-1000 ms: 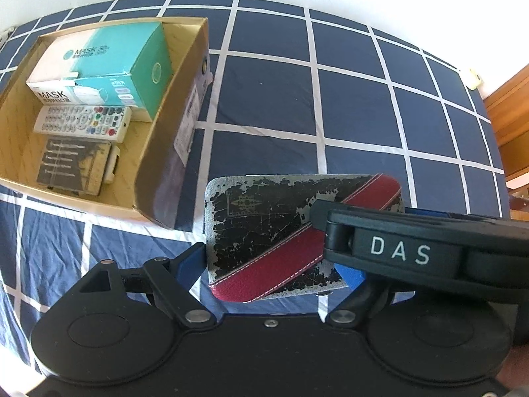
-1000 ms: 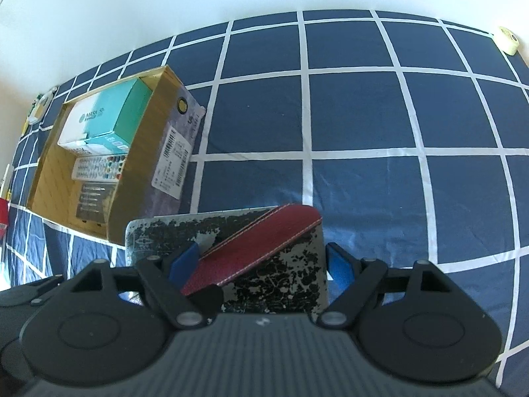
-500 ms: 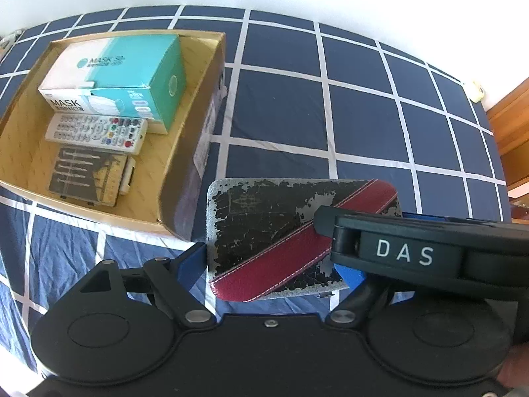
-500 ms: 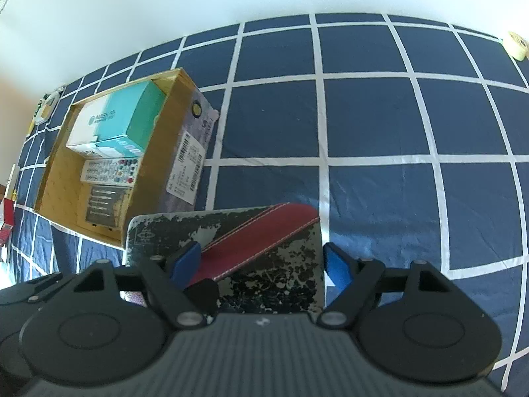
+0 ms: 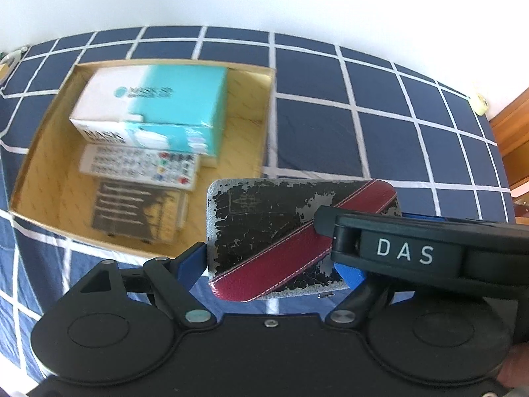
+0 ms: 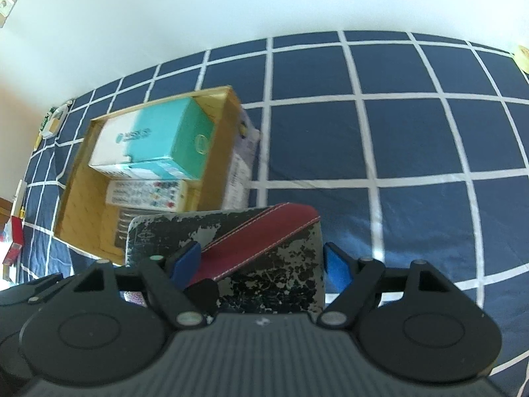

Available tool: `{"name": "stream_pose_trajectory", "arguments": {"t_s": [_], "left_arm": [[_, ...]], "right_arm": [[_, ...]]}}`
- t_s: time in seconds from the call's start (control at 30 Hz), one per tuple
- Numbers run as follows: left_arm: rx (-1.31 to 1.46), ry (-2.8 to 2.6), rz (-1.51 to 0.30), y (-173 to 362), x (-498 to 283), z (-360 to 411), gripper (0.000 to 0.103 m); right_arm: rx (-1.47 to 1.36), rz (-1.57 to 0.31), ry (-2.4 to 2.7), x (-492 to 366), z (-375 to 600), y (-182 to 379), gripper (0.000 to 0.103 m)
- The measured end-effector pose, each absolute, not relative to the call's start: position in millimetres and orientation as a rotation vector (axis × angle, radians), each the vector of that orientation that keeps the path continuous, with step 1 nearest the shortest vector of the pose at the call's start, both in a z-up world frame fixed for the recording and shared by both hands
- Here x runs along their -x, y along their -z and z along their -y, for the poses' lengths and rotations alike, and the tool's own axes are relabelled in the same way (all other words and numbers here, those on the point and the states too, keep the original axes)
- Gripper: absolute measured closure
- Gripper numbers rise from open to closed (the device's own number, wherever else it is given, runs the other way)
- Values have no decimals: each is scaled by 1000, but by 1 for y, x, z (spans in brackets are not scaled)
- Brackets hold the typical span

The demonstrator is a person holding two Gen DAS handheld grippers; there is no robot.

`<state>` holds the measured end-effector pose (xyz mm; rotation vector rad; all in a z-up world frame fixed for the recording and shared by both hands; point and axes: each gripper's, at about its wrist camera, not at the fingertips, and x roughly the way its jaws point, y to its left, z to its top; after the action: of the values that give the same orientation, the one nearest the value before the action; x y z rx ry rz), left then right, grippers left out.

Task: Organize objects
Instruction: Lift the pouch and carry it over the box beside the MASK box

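Note:
A worn black-and-silver case with a red diagonal stripe (image 5: pixel 281 231) is held in the air between both grippers. My left gripper (image 5: pixel 274 264) is shut on it across its width. My right gripper (image 6: pixel 261 264) is shut on the same case (image 6: pixel 264 258), gripping its right part; its body crosses the left wrist view at the right. The case hangs over the near right corner of an open cardboard box (image 5: pixel 267 125) (image 6: pixel 228 125). Inside the box lie a teal-and-white mask box (image 5: pixel 155 106) (image 6: pixel 155 139), a white remote (image 5: pixel 139 165) (image 6: pixel 145 192) and a dark flat pack (image 5: pixel 132 208).
The box sits on a navy bedcover with a white grid (image 5: pixel 380 125) (image 6: pixel 396 139). A white wall runs behind it. A wooden cabinet (image 5: pixel 515 145) stands at the right edge. Small items lie at the bed's far left (image 6: pixel 53 122).
Both grippers have carried the case up and to the left toward the box. It now overlaps the box's near right corner, and the box contents look closer.

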<state>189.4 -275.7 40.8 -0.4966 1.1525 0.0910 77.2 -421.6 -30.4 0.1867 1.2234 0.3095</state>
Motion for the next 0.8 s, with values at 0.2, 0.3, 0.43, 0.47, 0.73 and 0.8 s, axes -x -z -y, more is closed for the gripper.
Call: {"name": "stream_pose_trajectory", "arguments": {"t_s": [0.2, 0.3, 0.43, 0.47, 0.73, 0.8], "left_arm": [[468, -70, -1157, -36, -188, 232, 22], [456, -61, -1164, -31, -187, 211, 22], [447, -53, -1177, -23, -186, 184, 22], [445, -51, -1180, -20, -186, 177, 22], [450, -35, -1222, 5, -193, 133, 22], [452, -28, -1234, 13, -197, 125, 22]], "right_arm": [[-206, -1211, -291, -82, 377, 25, 24], [-218, -1210, -280, -84, 355, 26, 24], [-226, -1215, -271, -87, 326, 28, 24], [-228, -1217, -270, -88, 320, 28, 24], [-236, -1247, -256, -101, 273, 41, 24], [-237, -1260, -251, -106, 264, 48, 24]]}}
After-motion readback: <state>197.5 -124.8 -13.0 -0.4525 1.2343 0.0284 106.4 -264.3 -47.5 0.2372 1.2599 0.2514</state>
